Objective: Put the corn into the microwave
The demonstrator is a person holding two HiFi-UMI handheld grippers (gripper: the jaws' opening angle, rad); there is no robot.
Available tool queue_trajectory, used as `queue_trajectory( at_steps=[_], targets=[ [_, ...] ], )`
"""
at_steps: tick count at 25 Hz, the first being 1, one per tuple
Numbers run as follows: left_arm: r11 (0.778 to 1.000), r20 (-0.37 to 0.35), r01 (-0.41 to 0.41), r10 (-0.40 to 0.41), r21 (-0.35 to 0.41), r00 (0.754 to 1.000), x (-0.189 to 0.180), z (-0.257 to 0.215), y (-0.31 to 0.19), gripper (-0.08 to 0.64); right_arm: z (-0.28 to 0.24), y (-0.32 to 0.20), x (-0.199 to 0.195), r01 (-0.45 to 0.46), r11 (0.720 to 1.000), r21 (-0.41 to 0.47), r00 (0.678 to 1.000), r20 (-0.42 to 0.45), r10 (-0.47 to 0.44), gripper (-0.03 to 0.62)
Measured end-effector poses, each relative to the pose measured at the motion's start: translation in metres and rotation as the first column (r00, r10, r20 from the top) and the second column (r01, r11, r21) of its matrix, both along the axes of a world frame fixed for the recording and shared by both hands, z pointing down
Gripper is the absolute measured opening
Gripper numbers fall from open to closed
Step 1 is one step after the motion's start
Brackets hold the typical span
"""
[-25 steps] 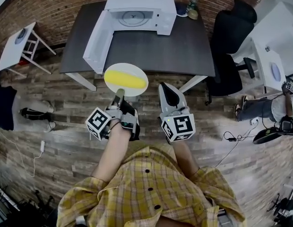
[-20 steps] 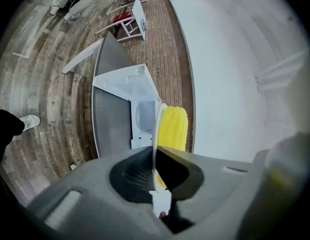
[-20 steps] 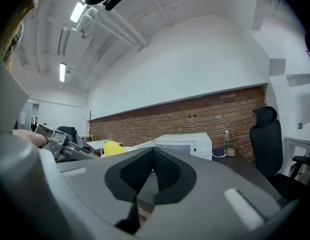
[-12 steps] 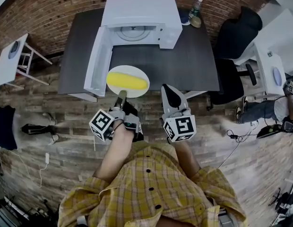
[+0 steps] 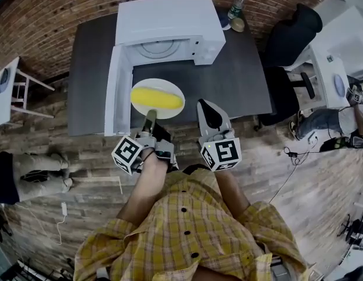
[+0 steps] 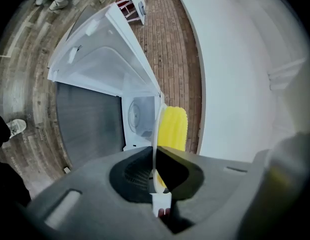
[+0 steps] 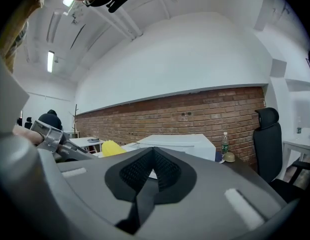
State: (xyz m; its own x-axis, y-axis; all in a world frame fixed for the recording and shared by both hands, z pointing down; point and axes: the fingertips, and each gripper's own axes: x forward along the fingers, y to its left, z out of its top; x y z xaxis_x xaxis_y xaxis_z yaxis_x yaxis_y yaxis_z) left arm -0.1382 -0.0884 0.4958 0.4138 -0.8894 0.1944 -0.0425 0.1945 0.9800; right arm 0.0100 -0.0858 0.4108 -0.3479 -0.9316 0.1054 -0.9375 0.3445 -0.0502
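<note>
While the left gripper clamps its jaws on the plate carrying the corn before the open microwave, the jaws of the right gripper are closed, empty

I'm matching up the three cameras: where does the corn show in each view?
Head view: the corn lies on a white plate at centre, in front of the open microwave.
Left gripper view: corn at centre, right of the edge-on plate, above the jaws.
Right gripper view: only its yellow end, left of centre, above the jaws.
Shared landmark: the white microwave, in all three.
</note>
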Motion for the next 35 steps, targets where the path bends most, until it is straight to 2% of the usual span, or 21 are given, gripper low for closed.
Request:
queue_trajectory(
  at_steps=[3, 11, 23, 31, 35],
  targets=[
    [1.0, -0.02, -0.008, 0.008, 0.001, 1.0, 0.003, 0.001, -0.012, 0.014, 0.0, -0.01, 0.0, -0.004, 1.0, 0.01, 1.0, -0.016, 0.004, 0.005],
    [0.999, -0.006, 0.013, -0.014, -0.036, 1.0, 0.011, 0.021, -0.038, 0.013, 0.008, -0.035, 0.009, 0.012, 1.0, -0.008, 0.999, -0.034, -0.013, 0.005],
    [0.986, -0.014, 0.158, -0.159, -0.056, 0.987, 0.024, 0.051, -0.103, 0.012, 0.025, -0.094, 0.032, 0.108, 0.994, -0.021, 0.994, -0.014, -0.109, 0.005],
    [0.977, 0.008, 0.202, -0.202, -0.071, 0.979, 0.033, 0.08, -0.144, 0.012, 0.037, -0.122, 0.034, 0.153, 0.988, -0.021, 0.988, -0.016, -0.153, 0.005],
    [0.971, -0.025, 0.226, -0.229, -0.083, 0.973, 0.038, 0.097, -0.159, 0.012, 0.044, -0.126, 0.031, 0.171, 0.985, -0.028, 0.985, -0.022, -0.171, 0.005]
  ],
)
